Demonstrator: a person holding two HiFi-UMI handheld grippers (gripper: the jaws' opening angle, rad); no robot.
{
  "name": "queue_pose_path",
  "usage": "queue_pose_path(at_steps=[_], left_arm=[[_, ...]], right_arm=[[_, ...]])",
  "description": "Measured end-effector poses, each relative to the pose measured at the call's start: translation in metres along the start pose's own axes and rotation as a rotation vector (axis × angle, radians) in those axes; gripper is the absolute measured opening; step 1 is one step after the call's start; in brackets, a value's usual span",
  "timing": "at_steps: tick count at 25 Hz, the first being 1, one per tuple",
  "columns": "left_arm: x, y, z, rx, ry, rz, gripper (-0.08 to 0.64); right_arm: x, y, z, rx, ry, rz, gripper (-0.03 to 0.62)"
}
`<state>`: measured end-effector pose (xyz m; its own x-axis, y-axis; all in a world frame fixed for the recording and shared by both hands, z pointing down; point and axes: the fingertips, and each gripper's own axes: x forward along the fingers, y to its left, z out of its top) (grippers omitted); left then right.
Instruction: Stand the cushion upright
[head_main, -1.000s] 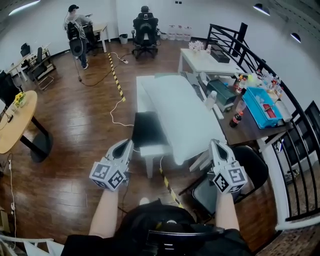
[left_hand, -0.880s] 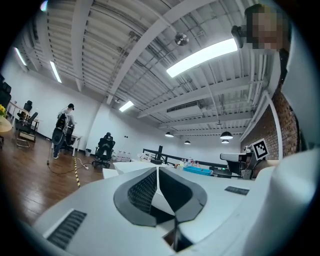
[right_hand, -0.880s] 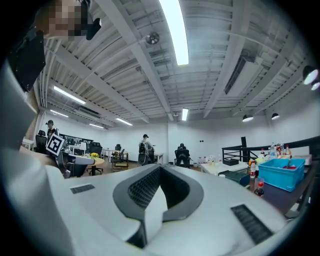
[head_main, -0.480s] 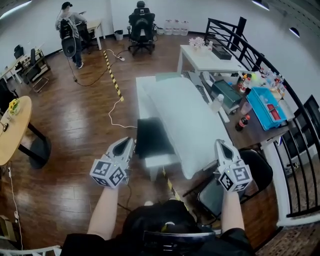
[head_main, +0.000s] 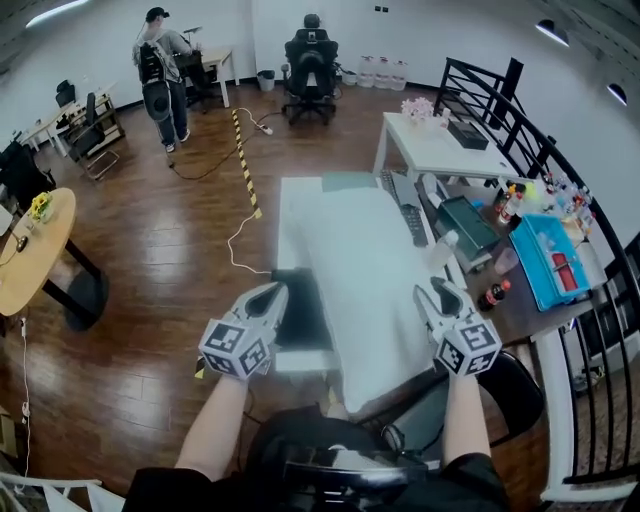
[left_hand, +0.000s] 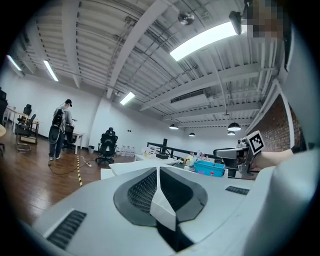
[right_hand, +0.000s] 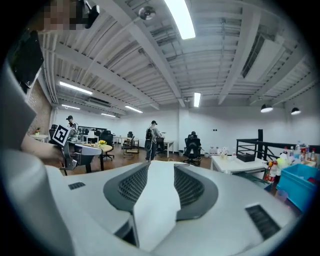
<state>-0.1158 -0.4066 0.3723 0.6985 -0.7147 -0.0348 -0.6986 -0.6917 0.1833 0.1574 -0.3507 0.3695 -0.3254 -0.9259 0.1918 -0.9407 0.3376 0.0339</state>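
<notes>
A long white cushion (head_main: 365, 270) lies flat on a white bench (head_main: 295, 195), with its near end overhanging toward me. My right gripper (head_main: 432, 290) is at the cushion's right edge. Its jaws have just been opening, and the white cushion (right_hand: 157, 200) shows in the gap between them in the right gripper view (right_hand: 160, 172). My left gripper (head_main: 272, 292) is shut and empty. It hovers at the near left corner of a dark pad (head_main: 300, 305) beside the cushion. In the left gripper view (left_hand: 159, 172) it points level over the bench.
A white desk (head_main: 435, 150) stands behind the bench. To the right are a side table with a blue bin (head_main: 550, 265) and bottles, then a black railing (head_main: 590, 200). A black chair (head_main: 505, 385) sits at the near right. A person (head_main: 165, 75) stands far left; a round table (head_main: 30, 250) is left.
Both grippers have moved forward to the bench: the right one from short of the cushion to its right edge, the left one up to the dark pad.
</notes>
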Motion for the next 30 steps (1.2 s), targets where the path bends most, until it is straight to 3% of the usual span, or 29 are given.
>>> queue_pose_path(at_steps=[4,6,9,12,13,15,16,19,20,22,24,28,30], left_arm=[[0.04,-0.012,-0.02,-0.005,0.049,0.003,0.012],[0.053,-0.016,-0.033,-0.004,0.074,0.026,0.012],[0.068,-0.01,-0.046,-0.058,0.08,0.097,0.012],[0.083,0.003,-0.06,-0.143,0.105,0.166,0.012],[0.088,0.007,-0.068,-0.2,0.122,0.177,0.037],[0.099,0.011,-0.09,-0.352,0.167,0.187,0.215],[0.105,0.012,-0.101,-0.43,0.19,0.194,0.301],[0.121,0.02,-0.12,-0.618,0.232,0.232,0.45],[0.126,0.024,-0.124,-0.663,0.237,0.242,0.489],[0.133,0.029,-0.128,-0.715,0.246,0.248,0.531],[0.141,0.03,-0.132,-0.741,0.269,0.238,0.582],[0.15,0.038,-0.149,-0.881,0.292,0.255,0.616],[0.151,0.04,-0.162,-0.926,0.324,0.26,0.616]], right_arm=[[0.025,-0.048,-0.026,0.04,0.082,0.066,0.219],[0.032,-0.068,-0.045,0.069,0.139,0.096,0.307],[0.041,-0.089,-0.071,0.141,0.202,0.165,0.404],[0.056,-0.11,-0.093,0.202,0.262,0.218,0.416],[0.061,-0.115,-0.101,0.223,0.289,0.236,0.416],[0.073,-0.124,-0.117,0.264,0.352,0.276,0.486],[0.08,-0.129,-0.124,0.28,0.38,0.291,0.486],[0.103,-0.135,-0.13,0.331,0.431,0.331,0.491],[0.111,-0.131,-0.126,0.351,0.435,0.357,0.561],[0.122,-0.126,-0.121,0.407,0.439,0.41,0.62],[0.133,-0.13,-0.123,0.492,0.438,0.448,0.62],[0.152,-0.149,-0.14,0.541,0.519,0.39,0.62],[0.157,-0.147,-0.155,0.587,0.562,0.407,0.62]])
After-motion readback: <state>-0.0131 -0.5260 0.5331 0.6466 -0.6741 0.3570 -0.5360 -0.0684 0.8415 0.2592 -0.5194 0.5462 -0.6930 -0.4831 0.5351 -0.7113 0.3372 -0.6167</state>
